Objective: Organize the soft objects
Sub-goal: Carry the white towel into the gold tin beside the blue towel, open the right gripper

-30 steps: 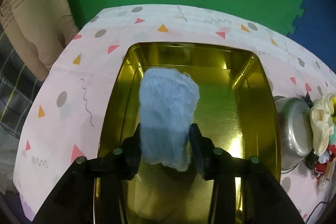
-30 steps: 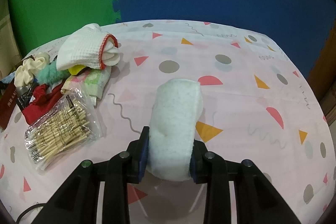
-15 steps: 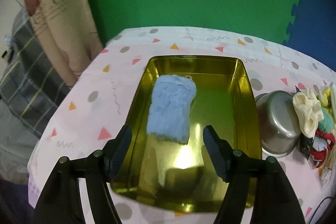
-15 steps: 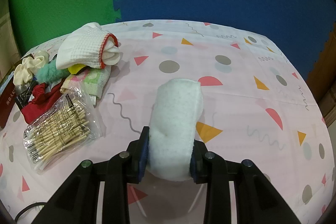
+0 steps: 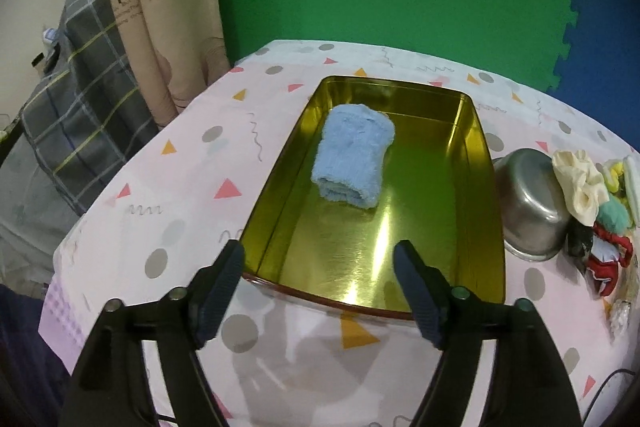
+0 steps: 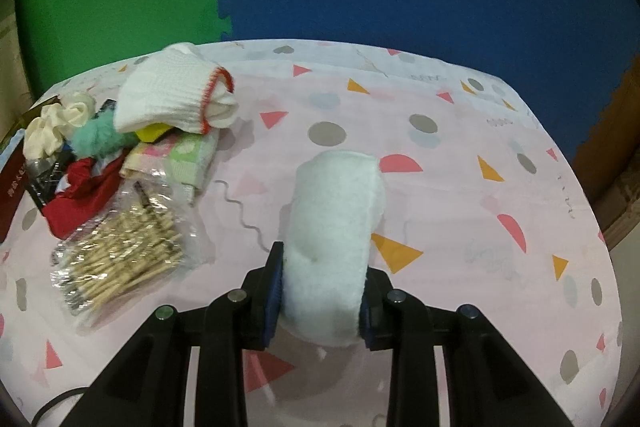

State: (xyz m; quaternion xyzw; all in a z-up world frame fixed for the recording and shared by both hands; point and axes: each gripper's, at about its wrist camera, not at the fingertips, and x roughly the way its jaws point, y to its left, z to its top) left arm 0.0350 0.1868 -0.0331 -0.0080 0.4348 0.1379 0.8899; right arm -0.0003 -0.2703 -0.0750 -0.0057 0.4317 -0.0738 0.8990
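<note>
My left tongs point(image 5: 320, 275) apart and widening, nothing between pads, hovering over near rim of gold tin tray point(image 5: 494, 227) on desk point(image 5: 192, 195)

Blue rolled towel point(image 5: 354, 157) lies inside tray, toward far left part, clear of my pads

Steel bowl point(image 5: 530, 211) upside down just right of tray; cream scrunchie point(image 5: 580, 187) against it

My right tongs point(image 6: 322, 297) clamped on white rolled towel point(image 6: 334, 227), squeezing tighter

White sock with red trim point(image 6: 172, 99) tops pile at left; bag of wooden sticks point(image 6: 120, 267) near it
</note>
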